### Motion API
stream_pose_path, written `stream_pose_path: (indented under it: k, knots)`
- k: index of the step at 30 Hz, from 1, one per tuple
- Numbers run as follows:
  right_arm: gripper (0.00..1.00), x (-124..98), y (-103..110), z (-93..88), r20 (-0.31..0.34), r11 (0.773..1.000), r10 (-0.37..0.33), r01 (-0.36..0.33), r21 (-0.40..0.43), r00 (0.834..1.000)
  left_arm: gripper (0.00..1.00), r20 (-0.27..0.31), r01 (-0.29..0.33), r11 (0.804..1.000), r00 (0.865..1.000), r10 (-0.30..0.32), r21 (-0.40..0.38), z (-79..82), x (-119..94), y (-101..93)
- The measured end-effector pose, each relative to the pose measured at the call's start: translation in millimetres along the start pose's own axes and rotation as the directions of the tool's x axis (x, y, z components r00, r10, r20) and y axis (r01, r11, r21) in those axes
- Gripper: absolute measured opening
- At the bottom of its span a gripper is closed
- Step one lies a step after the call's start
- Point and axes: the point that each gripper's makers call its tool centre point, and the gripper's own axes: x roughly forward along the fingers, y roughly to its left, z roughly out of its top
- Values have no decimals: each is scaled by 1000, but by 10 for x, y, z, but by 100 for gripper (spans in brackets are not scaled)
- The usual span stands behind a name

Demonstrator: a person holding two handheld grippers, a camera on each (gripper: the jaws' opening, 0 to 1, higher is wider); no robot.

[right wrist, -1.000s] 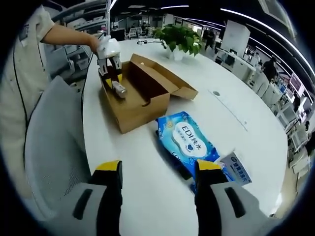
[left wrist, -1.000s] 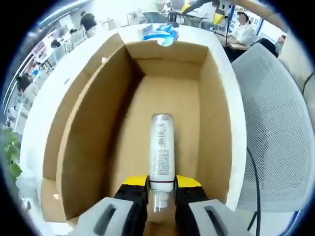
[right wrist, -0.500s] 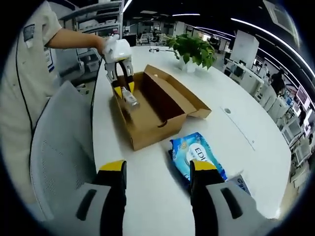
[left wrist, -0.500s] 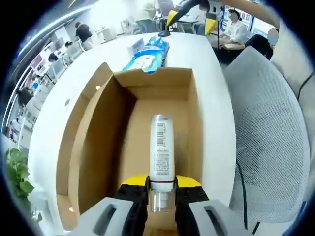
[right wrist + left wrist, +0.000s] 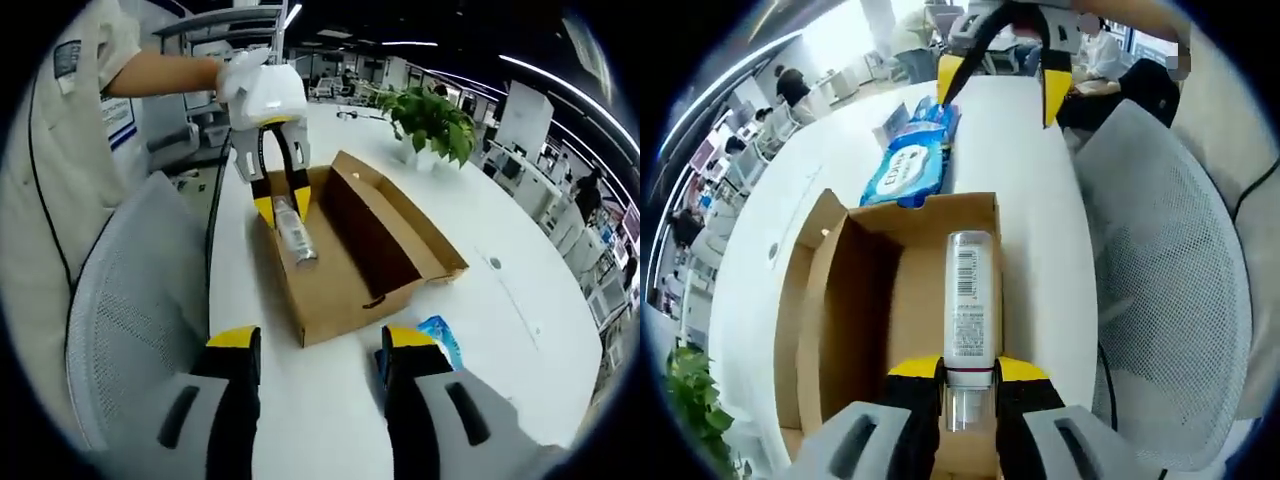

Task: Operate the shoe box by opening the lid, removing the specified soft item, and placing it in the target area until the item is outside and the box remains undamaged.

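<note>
Left gripper: jaws closed on the clear cap end of a white tube; the tube points forward along the jaws, barcode and printed label facing up.
Tube position: held above the open shoe box, over its inner floor (whether it touches the floor cannot be told from the left gripper view). In the right gripper view the same tube hangs tilted from the left gripper, its free end down inside the box.
Shoe box: brown cardboard, lid open and folded out to one side, standing on the white table. No tear or crush visible.
Right gripper: jaws apart, nothing between them; yellow tips hover over the table on the near side of the box. It also appears at the top of the left gripper view, beyond the box.
Wet wipes pack: blue, lying flat on the table just past the far end of the box; a corner shows by the right jaw.
Surroundings: grey mesh chair beside the table; potted plant on the table beyond the box; the person's sleeve and arm reach to the left gripper.
</note>
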Motion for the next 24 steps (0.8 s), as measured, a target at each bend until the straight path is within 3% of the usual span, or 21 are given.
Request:
stream_pose_path:
  k: [14, 24]
  knots:
    - [39, 263, 208, 206, 10, 995, 67, -67, -68, 998, 19, 47, 33, 996, 998, -36, 77, 418, 15, -209]
    - [30, 372, 354, 171, -32, 987, 97, -100, -128, 995, 19, 71, 50, 990, 996, -59, 129, 644, -19, -312]
